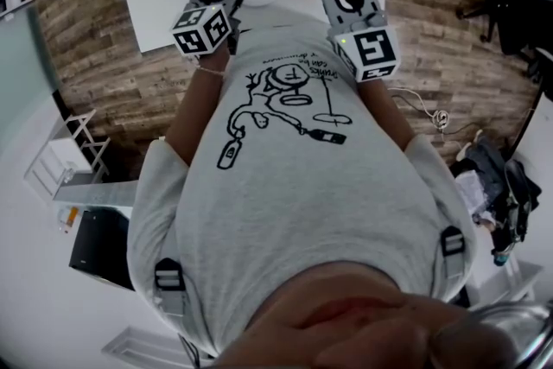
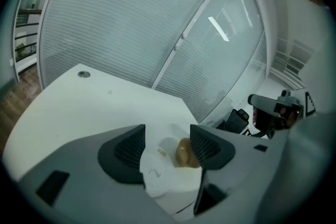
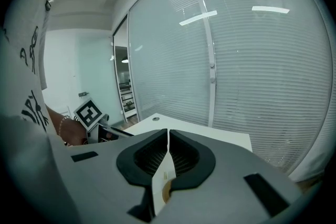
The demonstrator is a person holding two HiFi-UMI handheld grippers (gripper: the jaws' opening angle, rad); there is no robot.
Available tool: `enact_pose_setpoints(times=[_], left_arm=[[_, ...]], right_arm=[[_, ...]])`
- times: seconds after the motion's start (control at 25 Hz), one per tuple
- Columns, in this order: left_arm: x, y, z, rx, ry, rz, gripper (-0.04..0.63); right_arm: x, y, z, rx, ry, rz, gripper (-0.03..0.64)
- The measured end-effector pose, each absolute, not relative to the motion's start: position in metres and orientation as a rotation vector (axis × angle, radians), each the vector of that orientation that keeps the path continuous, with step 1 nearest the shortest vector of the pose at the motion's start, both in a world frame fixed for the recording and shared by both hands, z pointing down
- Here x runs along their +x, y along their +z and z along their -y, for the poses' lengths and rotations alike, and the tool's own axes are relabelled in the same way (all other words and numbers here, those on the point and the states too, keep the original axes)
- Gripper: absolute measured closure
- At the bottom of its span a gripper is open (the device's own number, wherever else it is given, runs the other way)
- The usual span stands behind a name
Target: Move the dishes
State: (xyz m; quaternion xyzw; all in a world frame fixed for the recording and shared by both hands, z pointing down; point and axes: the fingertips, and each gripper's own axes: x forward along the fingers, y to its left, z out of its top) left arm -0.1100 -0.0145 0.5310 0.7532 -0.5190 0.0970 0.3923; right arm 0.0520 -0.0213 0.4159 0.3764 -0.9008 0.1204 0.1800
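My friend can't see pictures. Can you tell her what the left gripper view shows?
The left gripper has its two dark grey jaws wide apart, gripping nothing. Past them, on the big white table, sit a round white plate and a small brown bowl, with a glass wall of pale blinds behind.
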Motion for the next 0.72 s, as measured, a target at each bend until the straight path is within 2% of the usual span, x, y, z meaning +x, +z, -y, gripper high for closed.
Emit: enact_pose_setpoints(times=[0.12,0.36,0.72], left_arm=[[-0.102,0.489,0.021,2.029,0.206,1.333,0.343],[-0.1,0.42,0.03,2.223,0.102,1.443,0.465],[-0.073,0.347,0.017,2.387,0.022,1.367,0.562]], right_arm=[[0.047,0.405,0.02,1.064,0.353,2.57,0.577],[0.037,0.378,0.021,1.038,0.311,2.63,0.577],[0.018,0.33,0.018,1.004,0.268,2.723,0.577]])
